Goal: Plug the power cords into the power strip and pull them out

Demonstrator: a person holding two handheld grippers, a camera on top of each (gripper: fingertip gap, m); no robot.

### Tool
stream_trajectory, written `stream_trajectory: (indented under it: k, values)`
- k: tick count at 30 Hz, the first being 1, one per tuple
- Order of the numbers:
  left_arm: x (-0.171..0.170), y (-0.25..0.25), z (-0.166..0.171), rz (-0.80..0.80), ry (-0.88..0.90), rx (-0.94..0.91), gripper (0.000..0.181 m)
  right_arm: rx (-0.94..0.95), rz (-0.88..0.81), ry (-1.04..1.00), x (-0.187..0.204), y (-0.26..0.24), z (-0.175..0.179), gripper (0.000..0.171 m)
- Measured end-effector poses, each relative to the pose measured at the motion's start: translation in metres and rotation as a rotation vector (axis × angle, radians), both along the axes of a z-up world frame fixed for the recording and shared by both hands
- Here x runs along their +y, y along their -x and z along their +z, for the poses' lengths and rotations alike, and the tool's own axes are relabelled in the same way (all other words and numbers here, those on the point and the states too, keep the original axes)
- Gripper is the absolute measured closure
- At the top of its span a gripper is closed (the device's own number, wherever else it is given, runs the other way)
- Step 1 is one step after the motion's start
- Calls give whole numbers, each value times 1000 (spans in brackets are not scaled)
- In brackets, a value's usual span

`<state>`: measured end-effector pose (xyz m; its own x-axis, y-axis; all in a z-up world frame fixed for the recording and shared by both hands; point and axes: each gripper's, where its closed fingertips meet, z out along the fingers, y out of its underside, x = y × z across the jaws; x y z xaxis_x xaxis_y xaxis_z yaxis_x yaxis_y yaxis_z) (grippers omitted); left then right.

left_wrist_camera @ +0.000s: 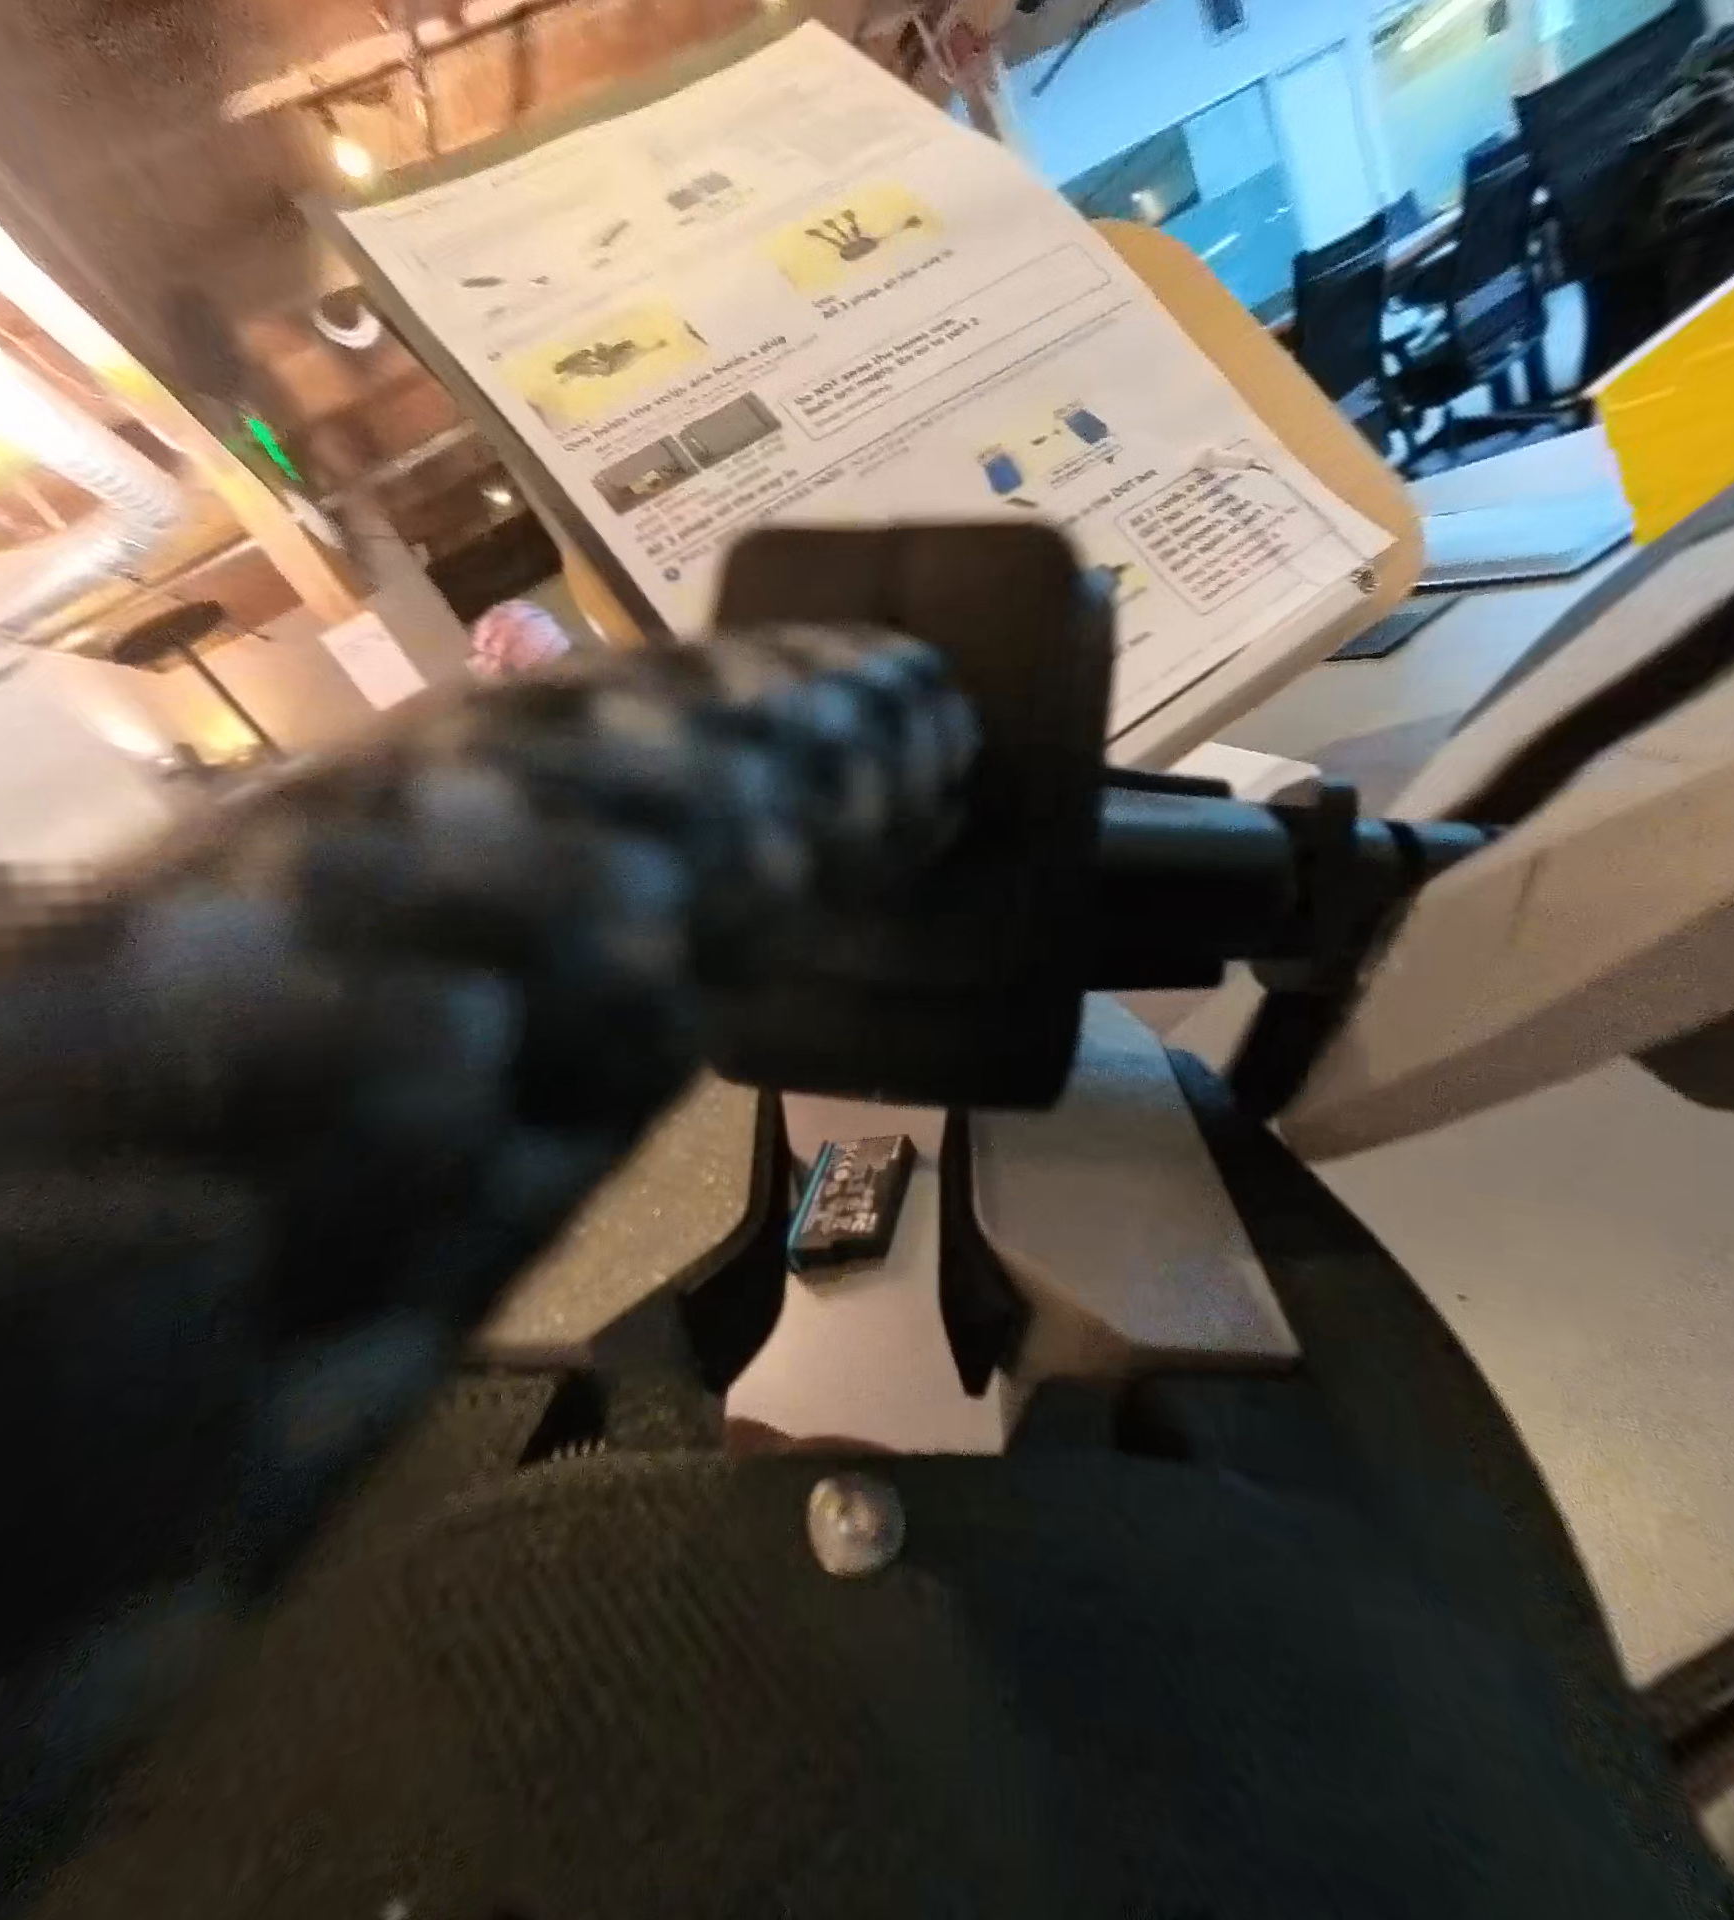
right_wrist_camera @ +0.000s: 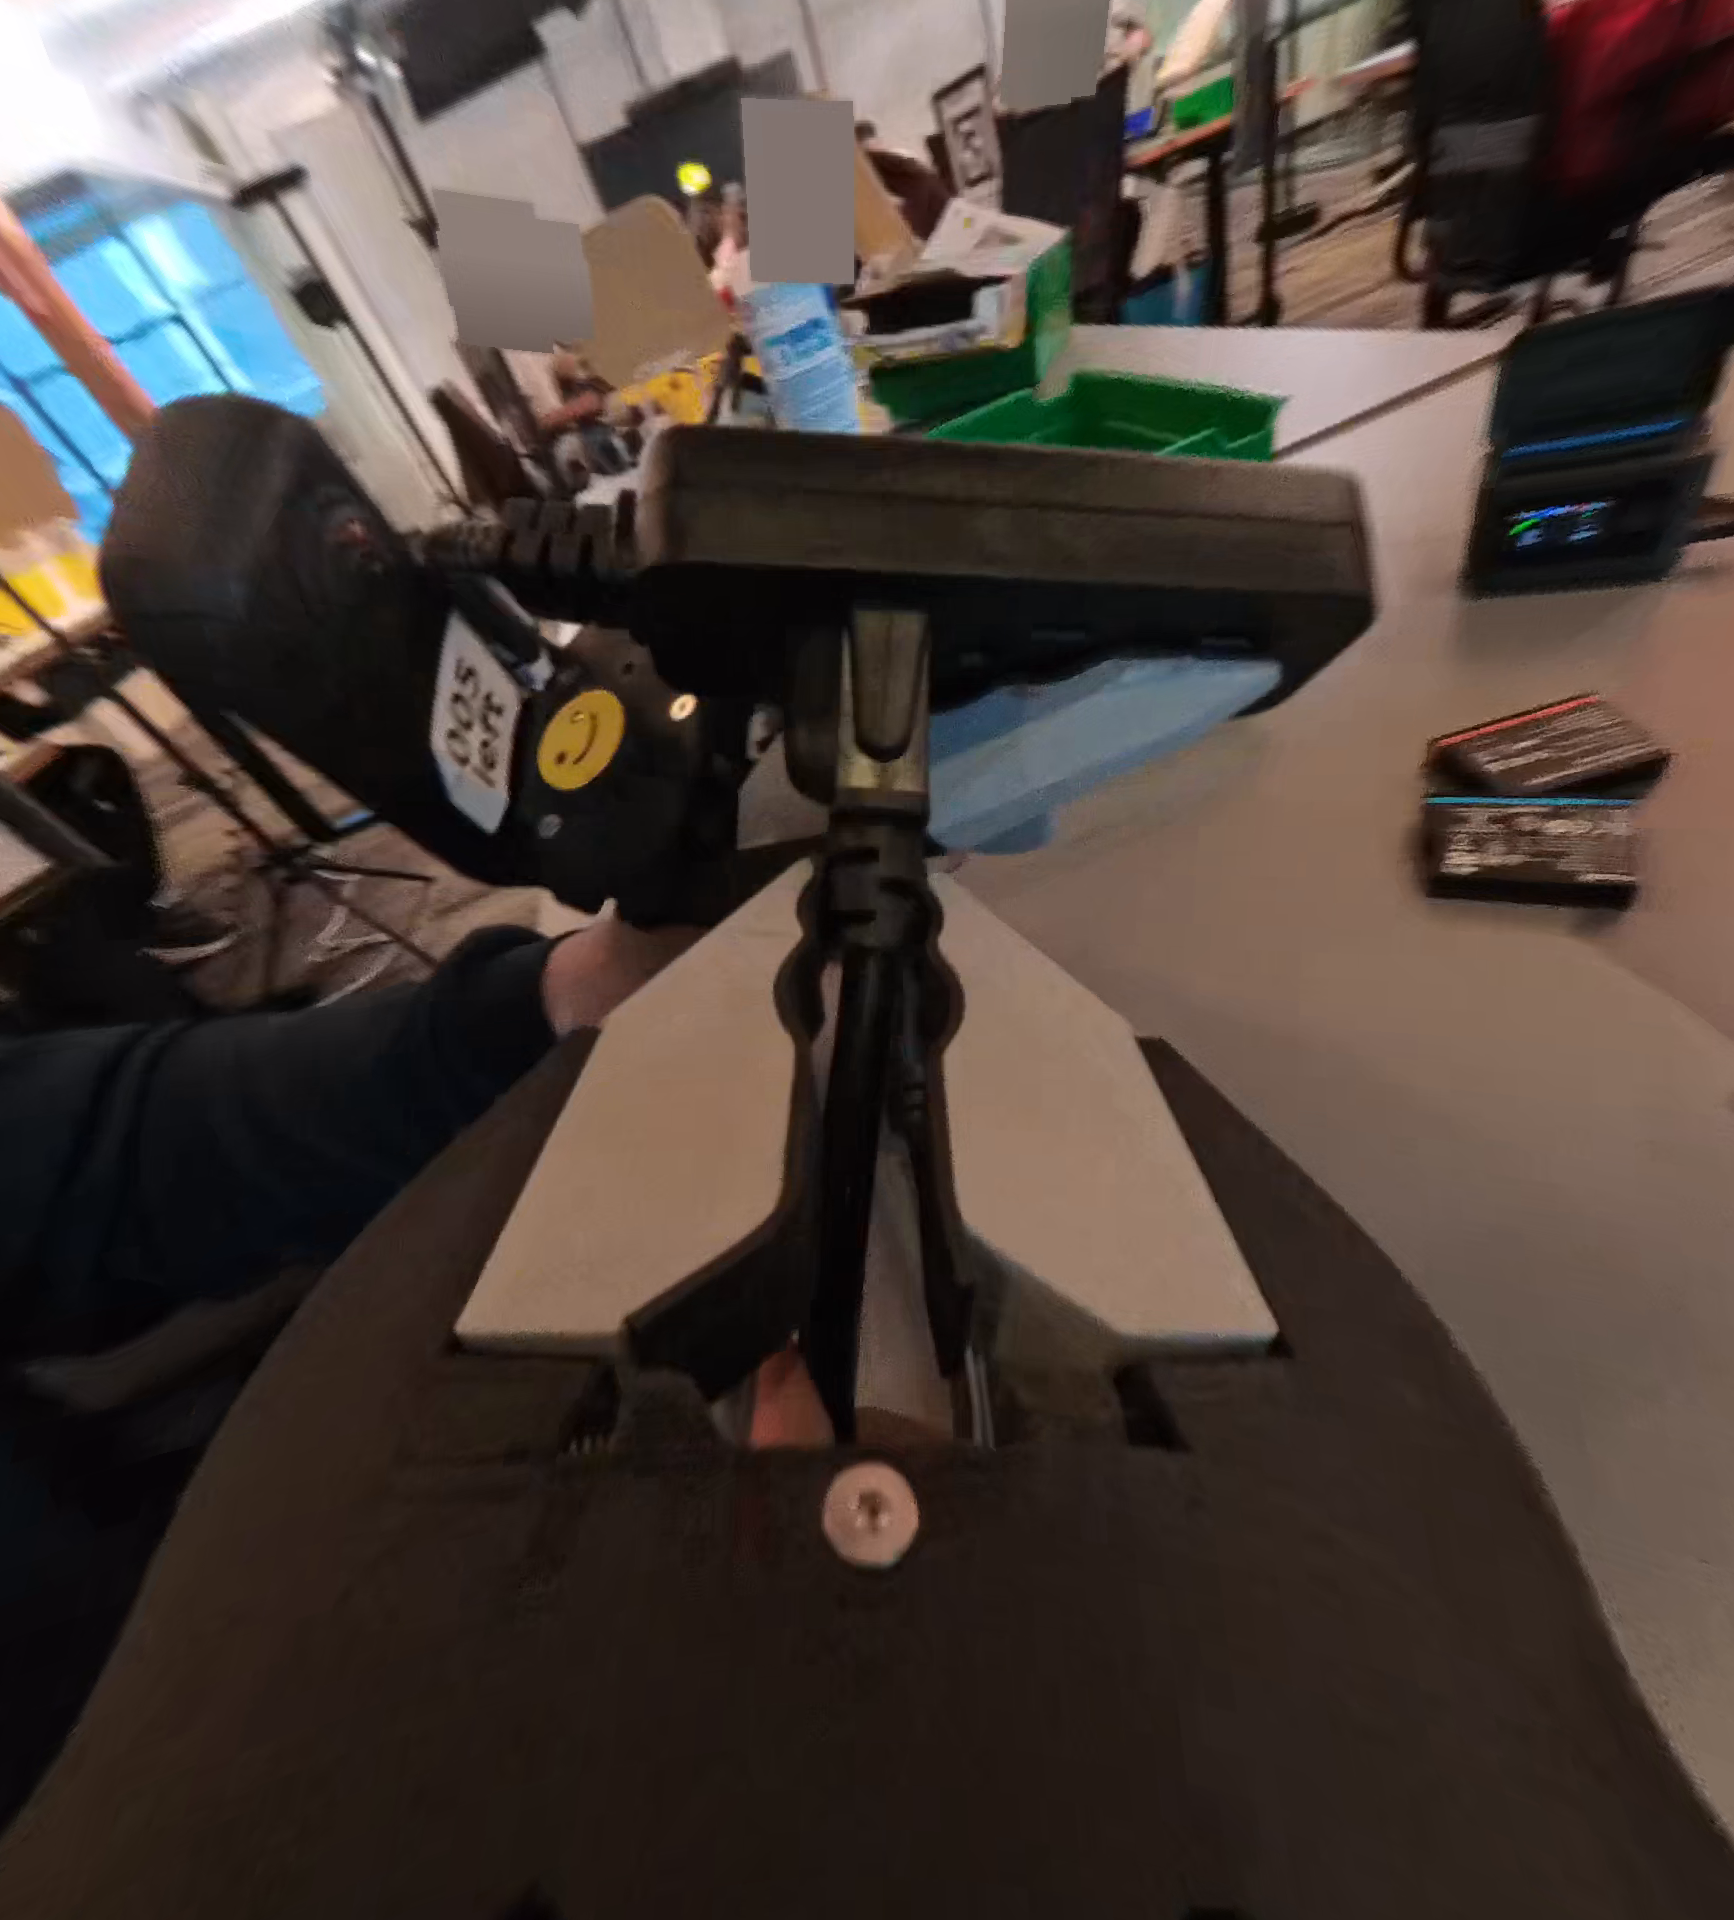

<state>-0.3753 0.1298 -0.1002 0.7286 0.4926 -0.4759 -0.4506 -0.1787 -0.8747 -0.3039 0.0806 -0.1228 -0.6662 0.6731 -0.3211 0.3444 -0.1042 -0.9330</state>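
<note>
- Power strip (right_wrist_camera: pixel 998 540) is up off the grey table (right_wrist_camera: pixel 1362 1091), held in the air between the two grippers. In the right wrist view its long axis runs left-right and its socket face is turned toward that camera.
- It's a chunky black slab with rounded corners and a ribbed black cord (right_wrist_camera: pixel 530 540) coming off its left end.
- Right gripper (right_wrist_camera: pixel 868 914) is clamped on a black plug (right_wrist_camera: pixel 868 727), the plug nose sitting against the strip's face.
- Left gripper (left_wrist_camera: pixel 863 1132) reaches up under the strip's end (left_wrist_camera: pixel 904 810), fingers (left_wrist_camera: pixel 764 1195) on either side. Can't tell if it's actually squeezing.
- Sleeved arm (right_wrist_camera: pixel 219 1122) comes in from the left, level.
- Two black battery packs (right_wrist_camera: pixel 1538 810) lie on the table, well apart.
</note>
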Motion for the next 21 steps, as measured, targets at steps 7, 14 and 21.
stream_trajectory:
  k: [7, 14, 21]
  values:
    - [-5, 4, -5, -40, -13, -33, 155, -4, 98, -93, 5, -1, -12, 136]
    - [5, 9, -19, -29, 30, -101, 155, -107, 95, 105, 15, 5, -17, 120]
    - [6, 14, -25, -5, 56, -114, 154, -155, 77, 216, 29, 6, -12, 111]
